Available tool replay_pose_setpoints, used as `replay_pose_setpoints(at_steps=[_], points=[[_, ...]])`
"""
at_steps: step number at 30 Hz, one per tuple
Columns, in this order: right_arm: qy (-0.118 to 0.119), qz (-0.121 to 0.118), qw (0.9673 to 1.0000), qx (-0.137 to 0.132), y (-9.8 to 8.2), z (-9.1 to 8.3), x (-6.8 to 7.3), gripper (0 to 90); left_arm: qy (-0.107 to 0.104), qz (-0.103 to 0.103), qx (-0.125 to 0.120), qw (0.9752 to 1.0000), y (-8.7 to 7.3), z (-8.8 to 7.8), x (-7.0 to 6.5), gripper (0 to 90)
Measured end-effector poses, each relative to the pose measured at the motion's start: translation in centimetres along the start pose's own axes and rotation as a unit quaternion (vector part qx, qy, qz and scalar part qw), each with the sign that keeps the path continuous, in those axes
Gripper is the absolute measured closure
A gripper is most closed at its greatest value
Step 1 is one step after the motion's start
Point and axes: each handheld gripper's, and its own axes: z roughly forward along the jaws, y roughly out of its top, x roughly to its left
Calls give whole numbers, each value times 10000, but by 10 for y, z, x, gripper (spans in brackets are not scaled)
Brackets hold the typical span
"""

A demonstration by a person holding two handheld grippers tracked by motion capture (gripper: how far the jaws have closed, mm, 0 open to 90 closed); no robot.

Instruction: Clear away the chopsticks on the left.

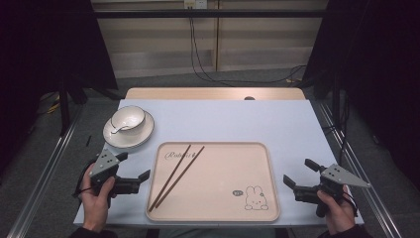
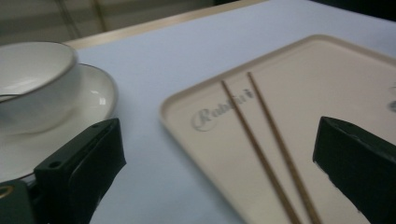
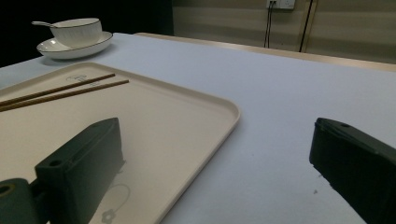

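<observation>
So the chopsticks (image 1: 176,173) are lying side by side on the beige tray (image 1: 218,216), over by its left edge, tips pointing toward the tray's far-left corner. The left gripper (image 1: 132,171) sits just off the tray's left edge with its jaws spread wide, nothing in them. The right gripper (image 1: 299,172) is off the tray's right edge, also wide and empty. A bowl (image 1: 128,119) on a saucer (image 1: 115,139) sits near the table's far-left corner.
</observation>
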Motion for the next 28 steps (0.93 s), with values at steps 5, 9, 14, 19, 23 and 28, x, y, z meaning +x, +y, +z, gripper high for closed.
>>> replay_pose_setpoints(at_steps=[5, 9, 14, 19, 23, 28], points=[[-26, 3, 10000, -47, 0, -1, 0, 24, -79, -79, -39, 9999, -3, -11, 4, 22], [-24, -29, 10000, -71, 0, -1, 0, 23, -265, -370, -338, 9984, -18, -22, 14, 13], [-14, -59, 10000, -78, 1, -1, 1, 23, 34, -449, -621, 9971, -26, -34, 16, 15], [-59, -25, 9999, -127, 1, -3, 0, 23, -22, -635, -858, 9943, -37, -44, 24, 13], [-70, -49, 9998, -155, 1, -4, 0, 23, 41, -801, -865, 9930, -40, -45, 27, 12], [-91, -100, 9998, -176, 1, -4, 0, 23, 34, -962, -949, 9908, -43, -51, 28, 10]])
